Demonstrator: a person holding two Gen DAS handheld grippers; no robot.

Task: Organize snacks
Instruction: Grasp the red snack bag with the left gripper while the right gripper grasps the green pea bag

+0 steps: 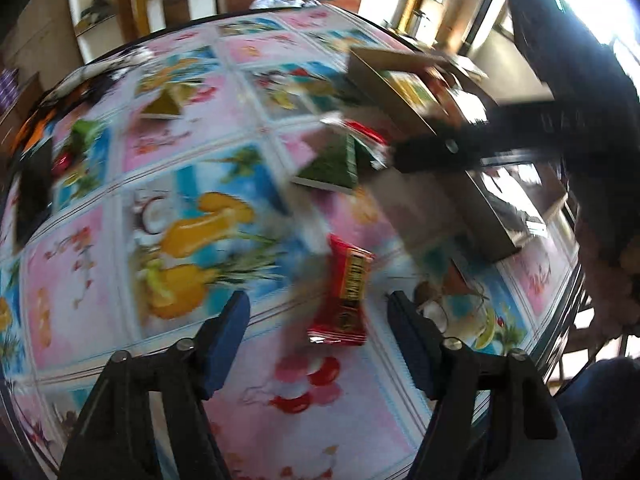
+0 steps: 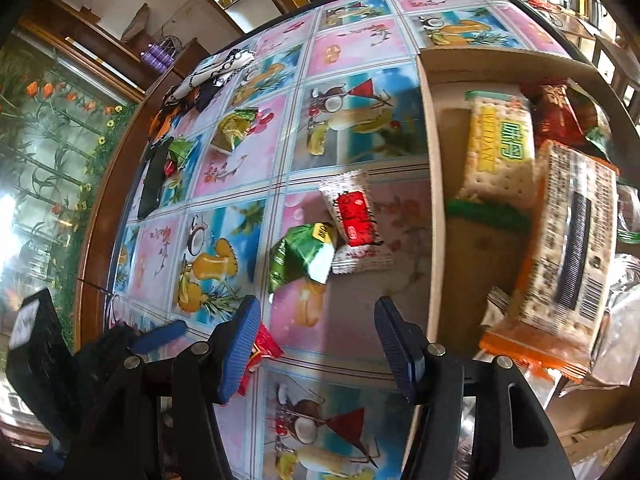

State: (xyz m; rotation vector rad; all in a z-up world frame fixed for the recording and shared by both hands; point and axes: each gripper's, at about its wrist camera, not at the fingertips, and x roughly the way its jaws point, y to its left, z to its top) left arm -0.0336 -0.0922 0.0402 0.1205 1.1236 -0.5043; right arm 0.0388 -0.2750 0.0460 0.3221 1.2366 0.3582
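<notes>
A red snack bar (image 1: 344,296) lies on the patterned tablecloth just ahead of my open, empty left gripper (image 1: 320,340). Beyond it lie a green packet (image 1: 332,160) and a red-and-white wafer pack (image 1: 362,130). In the right wrist view my right gripper (image 2: 316,340) is open and empty above the cloth. The green packet (image 2: 300,256) and the red-and-white wafer pack (image 2: 354,220) lie ahead of it. The red bar (image 2: 260,354) peeks out behind its left finger. A cardboard box (image 2: 434,184) to the right holds cracker packs (image 2: 500,144) and other snacks.
The right gripper's arm (image 1: 460,148) crosses over the box (image 1: 400,92) in the left wrist view. The left gripper (image 2: 160,332) shows at lower left in the right wrist view. A black object (image 2: 150,184), cloth items (image 2: 216,76) and a small packet (image 2: 236,128) lie at the table's far left.
</notes>
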